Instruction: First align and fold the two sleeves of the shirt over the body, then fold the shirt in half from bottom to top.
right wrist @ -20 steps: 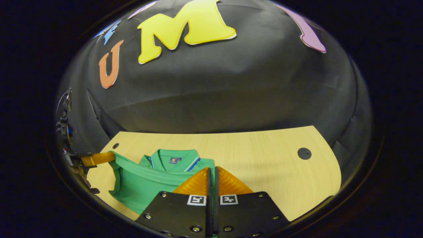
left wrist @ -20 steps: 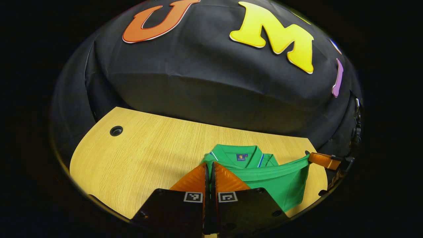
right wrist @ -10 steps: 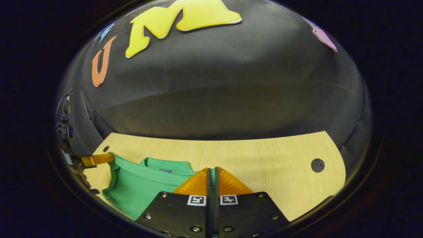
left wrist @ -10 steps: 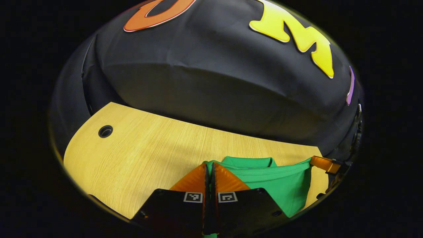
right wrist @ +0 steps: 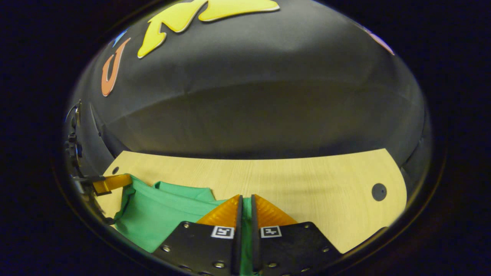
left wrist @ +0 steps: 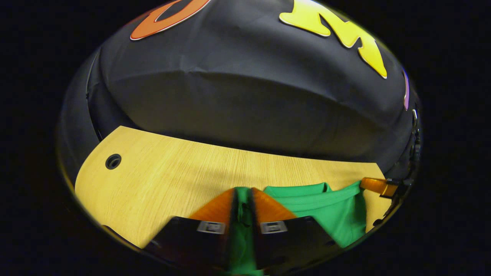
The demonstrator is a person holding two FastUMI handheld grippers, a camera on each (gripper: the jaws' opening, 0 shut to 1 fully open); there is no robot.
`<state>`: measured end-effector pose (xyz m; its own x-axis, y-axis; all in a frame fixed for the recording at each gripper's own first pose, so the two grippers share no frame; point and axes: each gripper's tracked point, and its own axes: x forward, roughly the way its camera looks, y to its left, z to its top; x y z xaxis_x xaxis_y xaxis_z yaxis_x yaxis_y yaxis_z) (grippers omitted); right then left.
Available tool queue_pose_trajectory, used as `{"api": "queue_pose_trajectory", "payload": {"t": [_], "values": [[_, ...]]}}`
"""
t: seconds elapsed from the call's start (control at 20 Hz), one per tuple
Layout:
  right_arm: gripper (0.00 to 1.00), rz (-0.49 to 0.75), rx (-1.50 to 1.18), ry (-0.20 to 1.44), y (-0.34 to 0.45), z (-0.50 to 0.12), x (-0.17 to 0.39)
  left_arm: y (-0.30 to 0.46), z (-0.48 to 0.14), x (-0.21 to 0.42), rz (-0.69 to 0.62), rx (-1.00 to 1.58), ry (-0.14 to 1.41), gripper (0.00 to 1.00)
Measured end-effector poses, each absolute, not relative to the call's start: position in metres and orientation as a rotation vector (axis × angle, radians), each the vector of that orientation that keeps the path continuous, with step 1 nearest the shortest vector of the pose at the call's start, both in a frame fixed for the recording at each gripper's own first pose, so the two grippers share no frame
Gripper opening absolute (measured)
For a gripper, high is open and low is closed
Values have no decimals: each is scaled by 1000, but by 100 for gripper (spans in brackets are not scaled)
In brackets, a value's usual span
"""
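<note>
A green polo shirt (left wrist: pixel 326 207) lies on the wooden table (left wrist: pixel 161 180), its lower part folded up over the body so that the collar rim just peeks out behind the raised hem. In the left gripper view my left gripper (left wrist: pixel 243 190) has its jaws parted, with green cloth loose in the gap. The right gripper (left wrist: pixel 374 185) holds the hem's far corner at the right edge. In the right gripper view my right gripper (right wrist: pixel 245 197) is shut on the shirt (right wrist: pixel 161 214) hem. The left gripper (right wrist: pixel 113 183) sits at the hem's other corner.
The booth's black cloth wall stands right behind the table's far edge. A round cable hole (left wrist: pixel 113 161) is at the table's left end and another cable hole (right wrist: pixel 379 191) at its right end. Bare wood (right wrist: pixel 314 191) stretches right of the shirt.
Both grippers carried the hem forward over the collar, which is now nearly covered. The left jaws have spread apart; the right jaws have widened only slightly.
</note>
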<state>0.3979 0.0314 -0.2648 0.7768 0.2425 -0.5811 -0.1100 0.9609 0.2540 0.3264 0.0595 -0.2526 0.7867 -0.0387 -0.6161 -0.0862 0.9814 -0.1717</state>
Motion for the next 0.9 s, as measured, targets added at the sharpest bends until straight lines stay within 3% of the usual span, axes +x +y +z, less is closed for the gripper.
{"api": "queue_pose_trajectory", "payload": {"t": [0.1, 0.15, 0.6, 0.9], "values": [[95, 175, 213, 681, 30, -280, 402, 61, -258, 321, 45, -181, 693, 92], [90, 177, 221, 691, 30, -280, 395, 60, -261, 314, 45, -164, 724, 100], [93, 177, 189, 619, 30, -246, 383, 58, -228, 306, 49, -121, 692, 100], [93, 182, 194, 563, 38, -217, 327, 52, -187, 258, 35, -109, 608, 100]]}}
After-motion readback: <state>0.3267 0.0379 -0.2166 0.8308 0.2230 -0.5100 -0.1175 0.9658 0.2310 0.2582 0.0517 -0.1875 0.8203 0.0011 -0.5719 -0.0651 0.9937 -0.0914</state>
